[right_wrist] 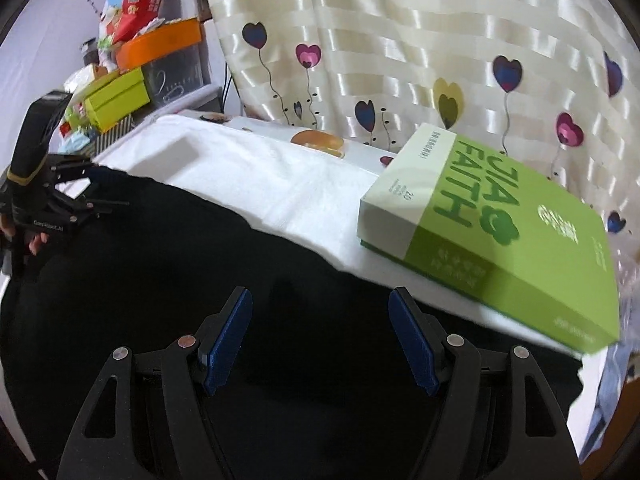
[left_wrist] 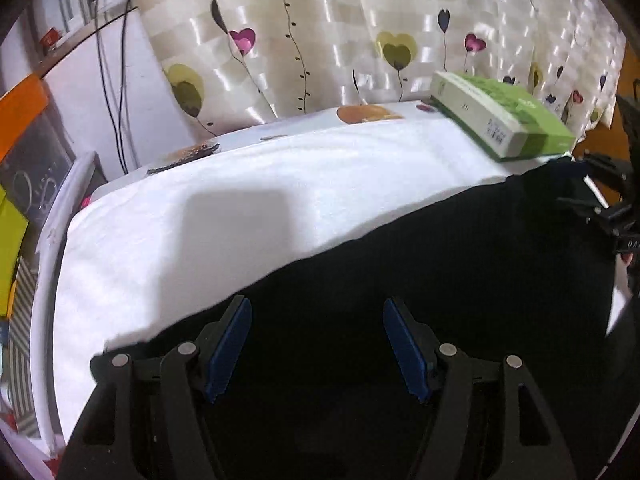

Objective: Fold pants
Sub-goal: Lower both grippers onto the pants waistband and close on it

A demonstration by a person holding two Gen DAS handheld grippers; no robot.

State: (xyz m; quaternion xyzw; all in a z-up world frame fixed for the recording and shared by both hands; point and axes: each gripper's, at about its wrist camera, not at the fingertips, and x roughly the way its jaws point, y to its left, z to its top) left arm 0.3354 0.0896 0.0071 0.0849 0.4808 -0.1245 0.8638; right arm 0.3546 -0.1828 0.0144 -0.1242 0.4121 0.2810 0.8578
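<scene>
Black pants (left_wrist: 460, 248) (right_wrist: 168, 264) lie spread over a white cloth (left_wrist: 224, 216) (right_wrist: 280, 192) on the table. My left gripper (left_wrist: 317, 312) hovers over the pants near their far edge, open, with nothing between its blue pads (left_wrist: 228, 348). My right gripper (right_wrist: 320, 304) is open too, above the dark fabric, its blue pads (right_wrist: 412, 340) apart and empty. The right gripper's body (left_wrist: 608, 200) shows at the right edge of the left wrist view. In the right wrist view the left gripper's body (right_wrist: 52, 196) sits at the far left, held by a hand.
A green box (right_wrist: 500, 240) (left_wrist: 504, 120) lies on the cloth at the pants' right side. A heart-patterned curtain (left_wrist: 360, 28) hangs behind the table. Stacked boxes and packets (right_wrist: 128, 60) crowd the far left, with cables (left_wrist: 116, 80) down the wall.
</scene>
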